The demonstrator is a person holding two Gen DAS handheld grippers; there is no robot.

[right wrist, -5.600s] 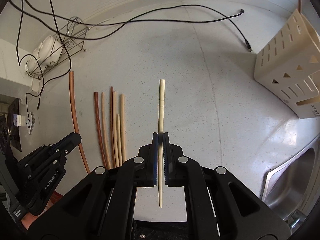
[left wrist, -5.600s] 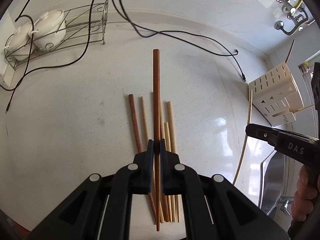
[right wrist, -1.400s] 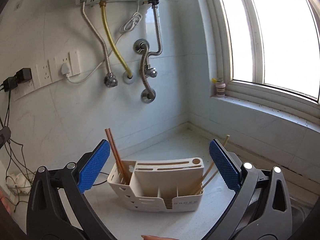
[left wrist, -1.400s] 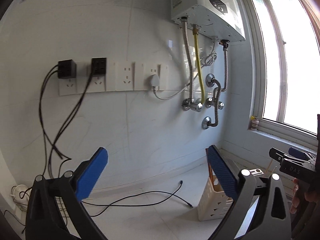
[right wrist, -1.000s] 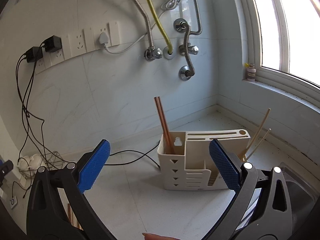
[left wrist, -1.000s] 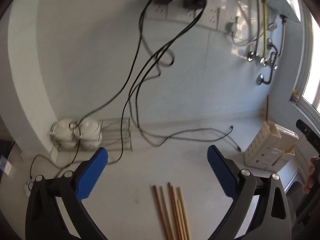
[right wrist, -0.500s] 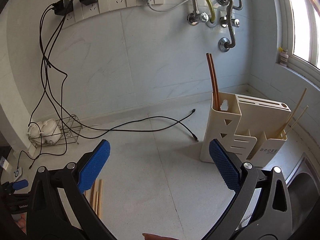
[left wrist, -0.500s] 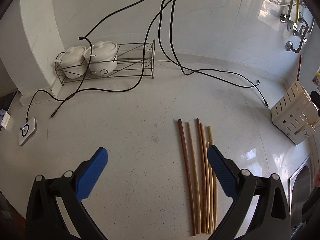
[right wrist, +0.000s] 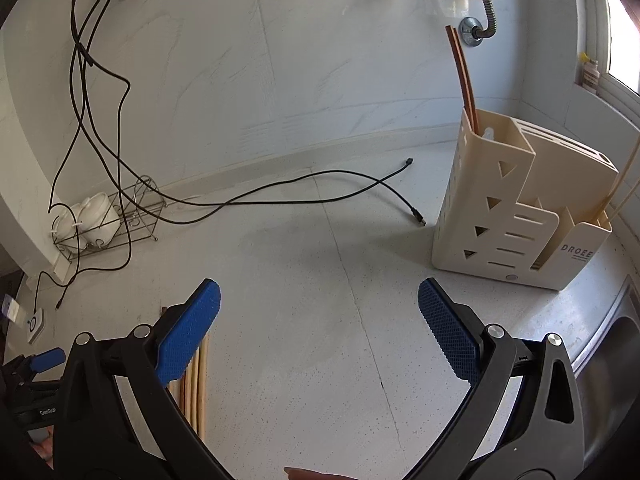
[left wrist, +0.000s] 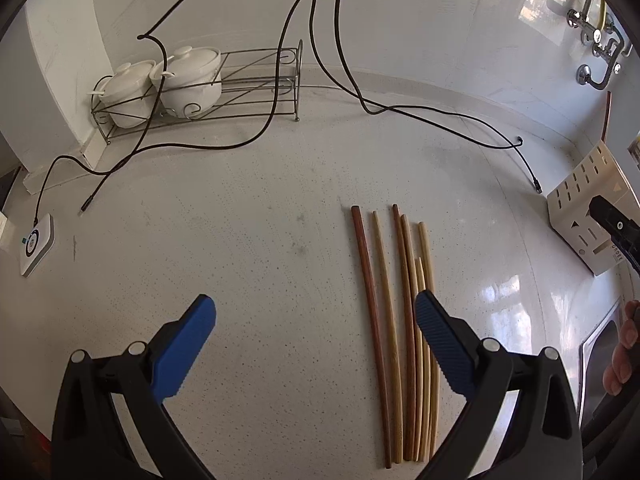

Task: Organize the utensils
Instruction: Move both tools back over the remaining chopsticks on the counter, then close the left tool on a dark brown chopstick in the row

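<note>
The left gripper (left wrist: 315,322) stands with its blue-padded jaws spread wide and nothing between them, hanging above the speckled white counter (left wrist: 248,240). Just under its right finger (left wrist: 438,336) lie the loose chopsticks (left wrist: 396,300), six or so side by side on the counter, the reddish-brown ones toward the left of the bunch and the pale ones toward the right, their near ends running down past that finger.

The right gripper (right wrist: 319,328) is likewise wide open and holds nothing. Its left finger (right wrist: 188,330) covers part of the same chopsticks (right wrist: 196,384), which show below the pad.

Well to the right of the chopsticks stands the cream utensil holder (right wrist: 516,208), upright on the counter. Two reddish-brown chopsticks (right wrist: 464,76) rise from its tall left compartment, and two pale chopsticks (right wrist: 624,184) lean out of a compartment on its right side. Right of the holder, the steel sink (right wrist: 612,344) rim begins.

Black cables (right wrist: 280,196) trail across the counter left of the holder, one end lying close to its base. Far left of the chopsticks, against the wall, a wire rack (left wrist: 240,84) carries two white lidded pots (left wrist: 168,80). A small white device (left wrist: 36,244) lies nearer, left of the rack.
</note>
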